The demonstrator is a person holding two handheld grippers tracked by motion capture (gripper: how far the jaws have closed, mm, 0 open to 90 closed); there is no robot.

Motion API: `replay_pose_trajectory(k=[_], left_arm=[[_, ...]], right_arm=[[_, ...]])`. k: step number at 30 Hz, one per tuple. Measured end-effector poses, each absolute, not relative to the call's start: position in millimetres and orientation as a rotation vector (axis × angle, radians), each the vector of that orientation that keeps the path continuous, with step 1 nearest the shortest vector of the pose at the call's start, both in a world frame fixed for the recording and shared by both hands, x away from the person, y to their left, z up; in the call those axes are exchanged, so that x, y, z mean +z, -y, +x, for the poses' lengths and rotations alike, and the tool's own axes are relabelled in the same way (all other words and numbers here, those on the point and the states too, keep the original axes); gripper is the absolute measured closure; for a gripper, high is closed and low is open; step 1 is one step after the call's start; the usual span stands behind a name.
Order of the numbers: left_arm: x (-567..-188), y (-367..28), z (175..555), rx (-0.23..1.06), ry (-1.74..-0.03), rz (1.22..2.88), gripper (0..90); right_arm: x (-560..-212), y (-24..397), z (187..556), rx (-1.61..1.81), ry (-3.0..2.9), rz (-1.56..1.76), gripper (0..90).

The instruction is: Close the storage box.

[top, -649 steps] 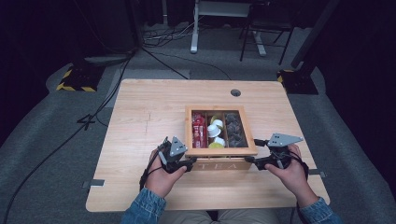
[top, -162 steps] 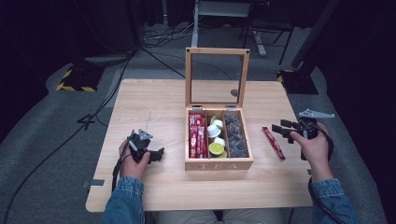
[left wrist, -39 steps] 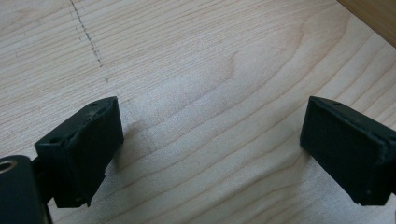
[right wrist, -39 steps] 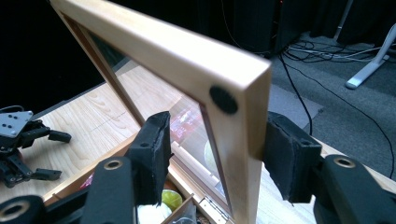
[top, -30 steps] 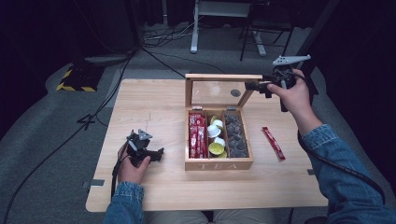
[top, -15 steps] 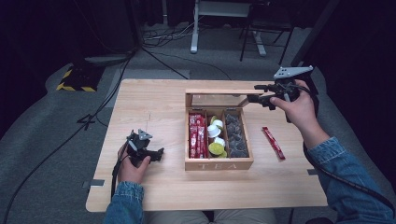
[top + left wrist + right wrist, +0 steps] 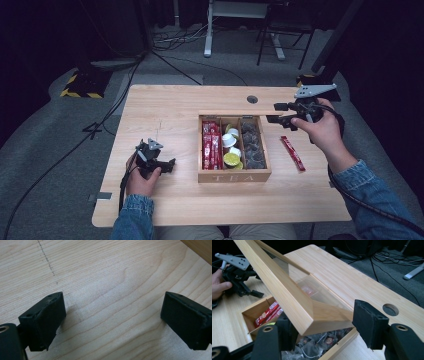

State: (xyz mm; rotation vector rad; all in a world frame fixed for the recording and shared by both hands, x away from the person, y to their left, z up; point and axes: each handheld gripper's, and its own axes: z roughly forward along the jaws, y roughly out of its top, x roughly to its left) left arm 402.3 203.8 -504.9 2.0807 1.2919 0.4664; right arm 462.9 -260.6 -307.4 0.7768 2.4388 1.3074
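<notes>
A wooden tea box (image 7: 235, 176) stands at the table's middle, its glass-paned lid (image 7: 235, 113) tilted partway down over it. My right gripper (image 7: 271, 113) is shut on the lid's right front corner; in the right gripper view the lid (image 7: 287, 297) sits between the jaws of that gripper (image 7: 325, 320). Inside lie red sachets (image 7: 211, 145), round pods (image 7: 231, 150) and dark tea bags (image 7: 251, 147). My left gripper (image 7: 167, 165) rests on the table left of the box, open and with nothing between the jaws (image 7: 112, 317).
One red sachet (image 7: 292, 152) lies on the table right of the box. A round cable hole (image 7: 252, 99) sits behind the lid. Beyond the table are a black-and-yellow floor block (image 7: 80, 86), cables and desk legs.
The lid has swung down from near upright to a low tilt over the box, and my right gripper has come toward me and down with it. The left gripper has stayed put.
</notes>
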Motion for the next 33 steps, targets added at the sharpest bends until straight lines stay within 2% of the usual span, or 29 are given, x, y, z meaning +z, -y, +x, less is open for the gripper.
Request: replay_pose_trajectory(k=[16, 33], left_arm=[[-504.8, -203.9, 402.4, 0.468, -1.291, 2.084, 6.2], [-504.6, -202.6, 400.7, 0.483, -1.314, 2.074, 6.2]], right_arm=[[-328.4, 264.4, 430.8, 1.279, -2.463, 0.758, 39.1], [-369.2, 272.1, 399.7, 1.344, -2.42, 0.82, 37.8]])
